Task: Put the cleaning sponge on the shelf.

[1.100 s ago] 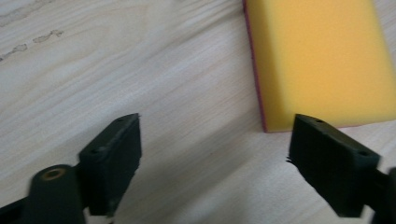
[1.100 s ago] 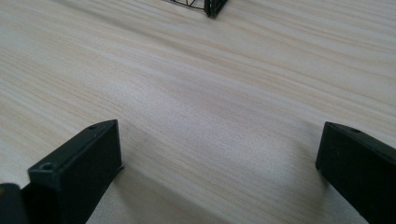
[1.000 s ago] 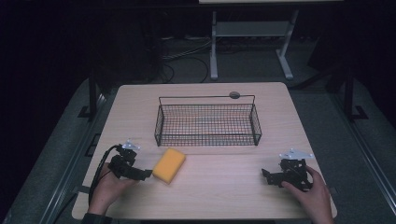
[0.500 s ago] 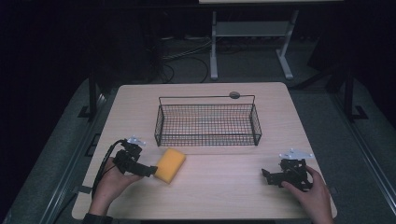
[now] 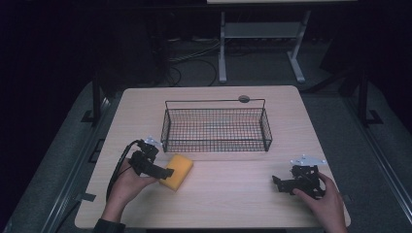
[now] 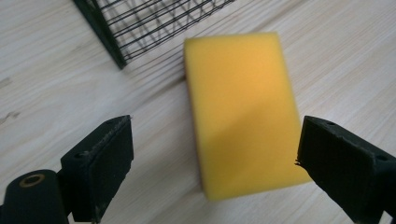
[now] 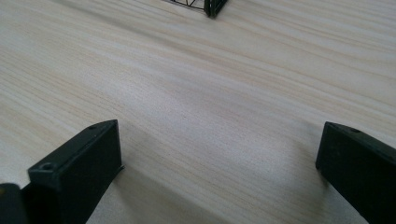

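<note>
A yellow sponge (image 5: 177,171) lies flat on the wooden table (image 5: 228,194), just in front of the left corner of a black wire basket (image 5: 216,127). My left gripper (image 5: 165,172) is open at the sponge's left end. In the left gripper view the sponge (image 6: 243,109) lies between and just beyond the two wide-apart jaws, with the basket's corner (image 6: 112,46) behind it. My right gripper (image 5: 278,183) rests open near the table's front right, held by a hand. In the right gripper view its jaws stand far apart over bare wood (image 7: 210,116).
The wire basket stands in the middle of the table and holds nothing. A small dark round disc (image 5: 244,99) sits at the table's far edge behind it. A white metal stand (image 5: 262,43) and cables lie on the dark floor beyond the table.
My left gripper has moved right toward the sponge, and its jaws now reach the sponge's left end. The right gripper has stayed where it was.
</note>
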The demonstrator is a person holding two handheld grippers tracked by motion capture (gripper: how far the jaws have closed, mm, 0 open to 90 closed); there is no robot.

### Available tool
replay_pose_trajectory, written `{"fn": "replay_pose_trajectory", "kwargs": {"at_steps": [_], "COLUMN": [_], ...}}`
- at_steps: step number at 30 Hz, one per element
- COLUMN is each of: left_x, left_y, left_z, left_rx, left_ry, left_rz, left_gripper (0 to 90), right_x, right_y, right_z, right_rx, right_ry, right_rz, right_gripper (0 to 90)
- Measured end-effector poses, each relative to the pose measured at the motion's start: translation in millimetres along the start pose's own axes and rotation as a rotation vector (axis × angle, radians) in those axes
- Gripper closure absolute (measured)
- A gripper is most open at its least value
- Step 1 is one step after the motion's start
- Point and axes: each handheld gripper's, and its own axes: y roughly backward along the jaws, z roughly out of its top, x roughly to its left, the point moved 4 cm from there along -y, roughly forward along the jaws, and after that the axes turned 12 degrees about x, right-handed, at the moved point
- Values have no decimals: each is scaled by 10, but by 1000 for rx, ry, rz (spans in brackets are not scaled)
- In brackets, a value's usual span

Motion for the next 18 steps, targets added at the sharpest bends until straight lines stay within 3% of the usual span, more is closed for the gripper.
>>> {"fn": "replay_pose_trajectory", "kwargs": {"at_steps": [18], "left_x": [-211], "left_y": [-248], "left_z": [242], "left_rx": [57], "left_ry": [-38], "left_rz": [-5], "left_gripper": [100], "right_x": [-1], "right_y": [0], "right_z": [0], "right_rx": [0], "right_ry": [0], "right_rz": [0], "right_gripper": [0]}}
